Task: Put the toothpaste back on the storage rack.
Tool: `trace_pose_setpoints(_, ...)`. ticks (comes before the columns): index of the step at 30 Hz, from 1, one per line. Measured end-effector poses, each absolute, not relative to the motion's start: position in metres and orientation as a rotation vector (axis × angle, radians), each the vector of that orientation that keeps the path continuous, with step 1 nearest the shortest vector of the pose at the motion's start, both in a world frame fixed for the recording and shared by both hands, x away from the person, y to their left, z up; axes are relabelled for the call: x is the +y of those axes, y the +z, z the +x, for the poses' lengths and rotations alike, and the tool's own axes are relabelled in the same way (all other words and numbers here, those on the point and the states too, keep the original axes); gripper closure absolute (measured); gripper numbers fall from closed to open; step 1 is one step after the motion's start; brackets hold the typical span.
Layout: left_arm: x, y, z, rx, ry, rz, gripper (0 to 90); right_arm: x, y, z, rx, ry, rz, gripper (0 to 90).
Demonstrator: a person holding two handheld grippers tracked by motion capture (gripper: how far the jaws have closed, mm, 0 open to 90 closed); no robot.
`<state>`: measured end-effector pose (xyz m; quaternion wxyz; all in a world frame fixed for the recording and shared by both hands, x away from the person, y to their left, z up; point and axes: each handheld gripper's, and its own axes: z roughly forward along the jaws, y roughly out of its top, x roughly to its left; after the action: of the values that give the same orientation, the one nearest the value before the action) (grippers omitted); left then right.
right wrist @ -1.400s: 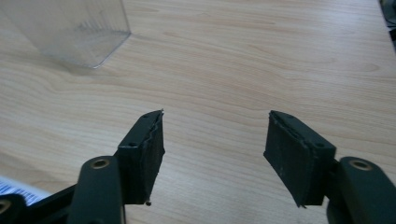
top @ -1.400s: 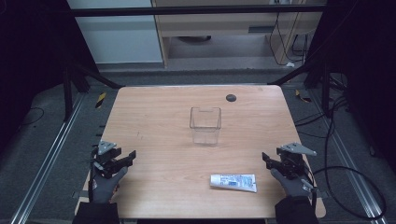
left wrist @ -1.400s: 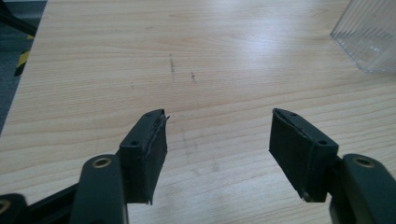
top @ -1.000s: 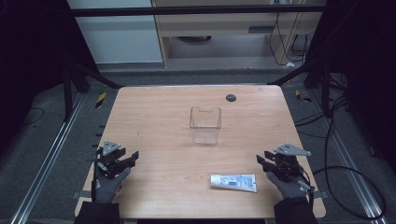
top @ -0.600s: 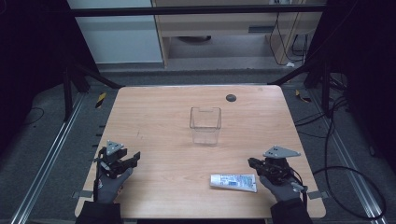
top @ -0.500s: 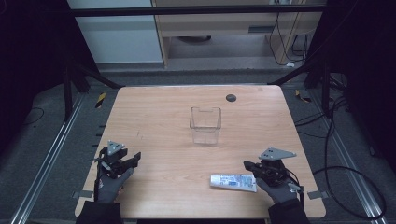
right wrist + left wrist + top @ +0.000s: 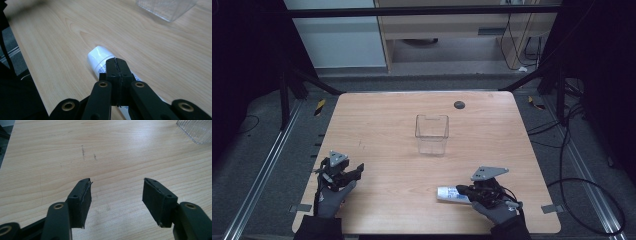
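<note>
Now the right claw (image 7: 117,62) has its jaws pressed tight together, right over the white tube (image 7: 98,58). It may be touching the tube, but that is hard to see. The tube lies flat near the table's (image 7: 377,125) front edge. The left claw (image 7: 116,192) is spread wide over bare wood. The clear box (image 7: 431,134) stands well apart, mid-table.

The high view looked forward and down from above the person's side onto the whole light wooden table (image 7: 387,130), from well back. The left gripper view sat low and close over the tabletop, facing across bare wood toward the clear plastic box (image 7: 197,131) at its upper right corner. The right gripper view, equally near, shared that box (image 7: 166,8) at its top edge.
</note>
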<state>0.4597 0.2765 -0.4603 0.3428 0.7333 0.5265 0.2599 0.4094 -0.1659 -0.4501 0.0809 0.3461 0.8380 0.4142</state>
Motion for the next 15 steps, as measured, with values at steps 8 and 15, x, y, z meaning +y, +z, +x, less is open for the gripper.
trace_pose_setpoints(8,0.275,-0.461,0.460,1.363,0.681,1.916,38.8,-0.148,-0.462,0.407,2.575,1.198,1.003,90.0)
trace_pose_setpoints(15,0.275,-0.461,0.459,1.363,0.684,1.922,38.5,-0.152,-0.465,0.404,2.600,1.160,1.019,90.0)
